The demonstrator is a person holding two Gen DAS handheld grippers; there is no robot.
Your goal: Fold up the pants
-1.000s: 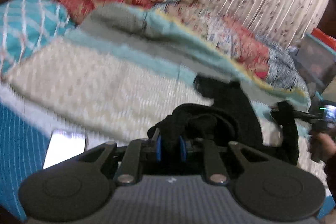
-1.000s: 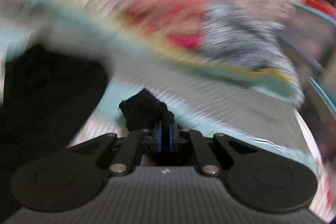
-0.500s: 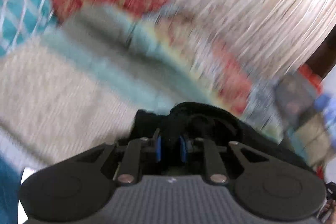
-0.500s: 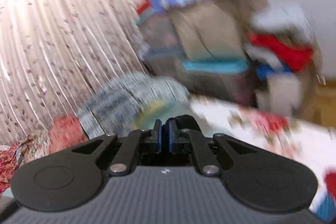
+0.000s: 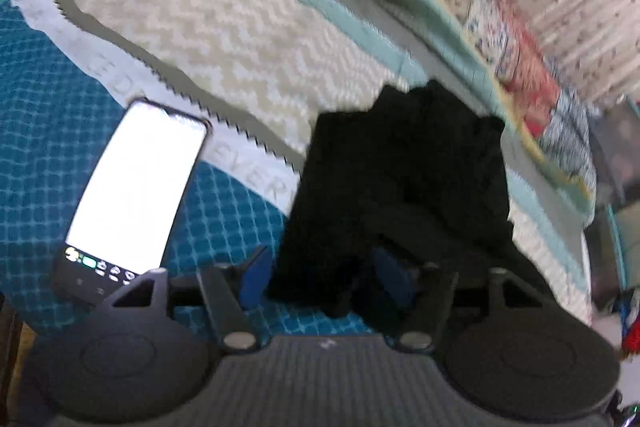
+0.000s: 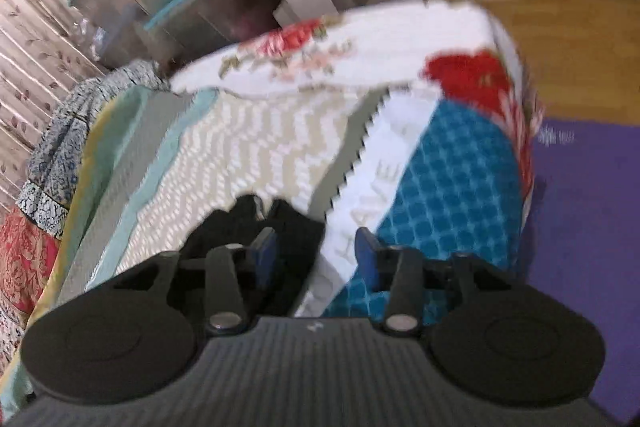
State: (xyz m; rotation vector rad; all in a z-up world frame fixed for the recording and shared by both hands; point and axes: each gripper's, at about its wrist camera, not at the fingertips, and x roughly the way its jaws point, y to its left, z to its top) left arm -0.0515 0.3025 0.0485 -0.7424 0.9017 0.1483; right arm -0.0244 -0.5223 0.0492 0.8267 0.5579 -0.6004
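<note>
The black pants (image 5: 404,167) lie bunched on the quilt (image 5: 224,27), right of a lit phone (image 5: 132,187). Both the left gripper (image 5: 324,277) and right gripper (image 6: 314,255) stand spread apart, apparently gripping nothing.

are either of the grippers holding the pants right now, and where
Nothing is held. The left gripper and the right gripper are both open, and the black pants lie loose on the quilt.

Black pants (image 5: 404,179); teal-check/beige-zigzag quilt (image 5: 224,27); blue claw pads (image 5: 256,273); purple mat (image 6: 580,227).
</note>
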